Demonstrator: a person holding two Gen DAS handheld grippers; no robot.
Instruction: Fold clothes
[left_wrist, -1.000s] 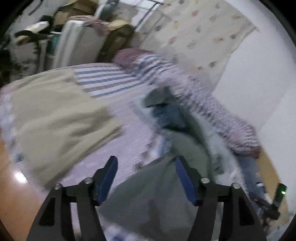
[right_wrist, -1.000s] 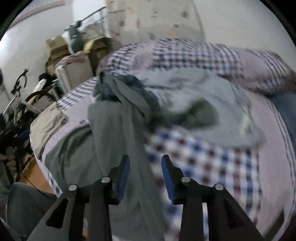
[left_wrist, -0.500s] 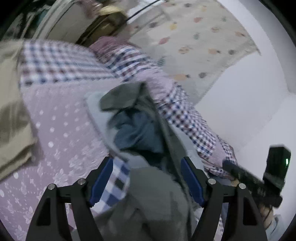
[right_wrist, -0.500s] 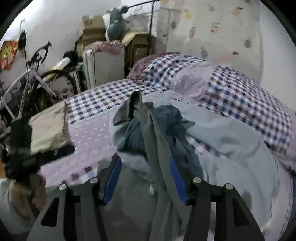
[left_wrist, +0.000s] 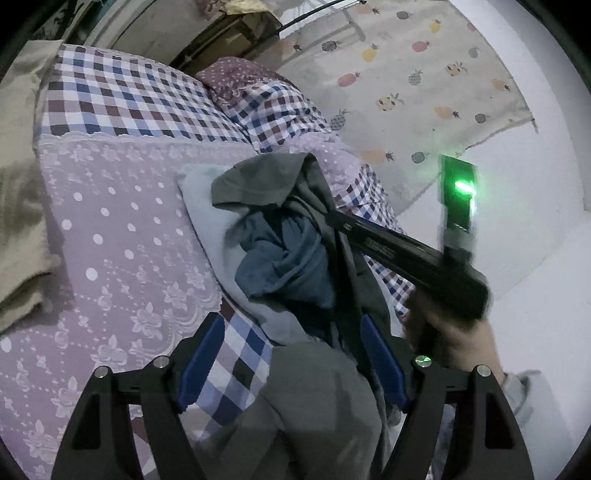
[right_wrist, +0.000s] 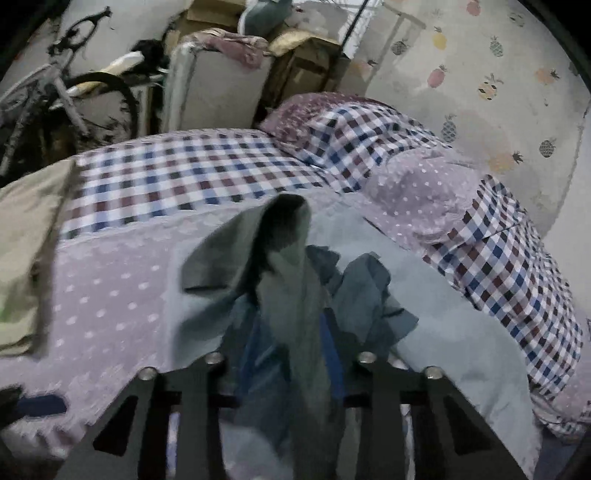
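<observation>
My right gripper (right_wrist: 295, 354) pinches the limp grey garment (right_wrist: 291, 295); left gripper (left_wrist: 291, 358) gapes wide. I'd grip its hem.

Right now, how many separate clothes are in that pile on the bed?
3 that I can tell apart: a grey-green garment draped on top and pinched in the right gripper, a dark blue garment bunched beneath, and a pale blue garment spread underneath. More may be hidden.

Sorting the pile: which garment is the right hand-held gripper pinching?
The grey-green garment, draped between the right hand-held gripper; the dark blue one lies loose.
</observation>
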